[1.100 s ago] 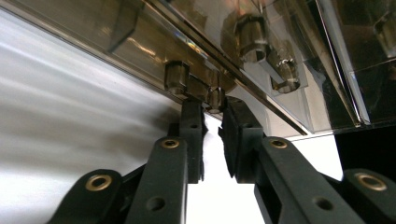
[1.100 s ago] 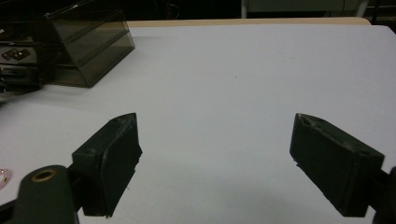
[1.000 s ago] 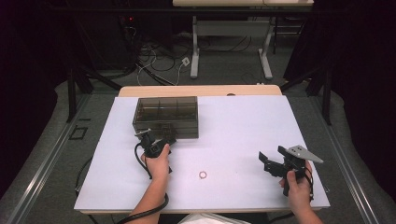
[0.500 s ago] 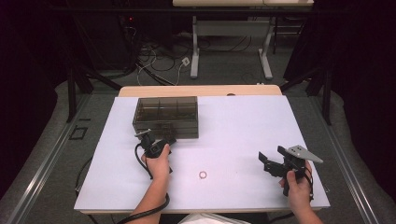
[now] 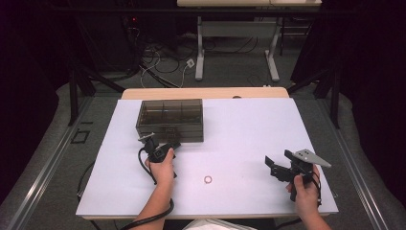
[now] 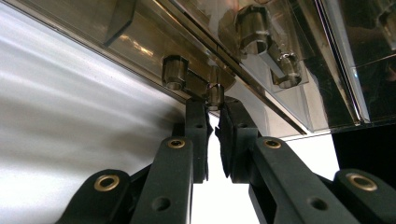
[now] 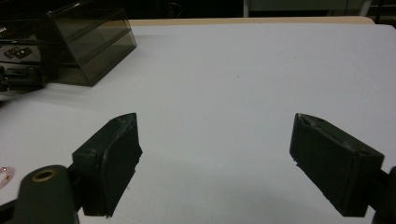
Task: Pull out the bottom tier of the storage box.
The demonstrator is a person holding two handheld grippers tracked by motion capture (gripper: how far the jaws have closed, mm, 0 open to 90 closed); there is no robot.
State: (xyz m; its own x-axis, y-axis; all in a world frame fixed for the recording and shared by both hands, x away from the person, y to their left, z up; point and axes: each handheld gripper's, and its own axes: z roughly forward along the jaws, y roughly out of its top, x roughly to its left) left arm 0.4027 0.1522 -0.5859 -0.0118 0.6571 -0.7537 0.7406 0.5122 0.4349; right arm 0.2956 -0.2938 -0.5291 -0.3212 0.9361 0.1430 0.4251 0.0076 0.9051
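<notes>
A smoky transparent compartment box [image 5: 170, 119] with its lid down stands at the table's back left. My left gripper [image 5: 156, 142] is at the box's front wall. In the left gripper view its jaws are nearly together [image 6: 215, 109], pinching the small clear latch [image 6: 213, 91] on the box [image 6: 289, 51] front. My right gripper [image 5: 279, 161] hovers over the front right of the table, jaws wide apart with nothing between them [image 7: 215, 154]. A small pinkish ring [image 5: 208, 179] lies flat on the table between the two hands, also at the left edge as the ring [image 7: 4, 176].
The white table top [image 5: 249, 129] stretches bare between the box and my right gripper. The box [image 7: 88, 39] is far left in the right gripper view. Beyond the table are desk legs and floor cables [image 5: 163, 62].
</notes>
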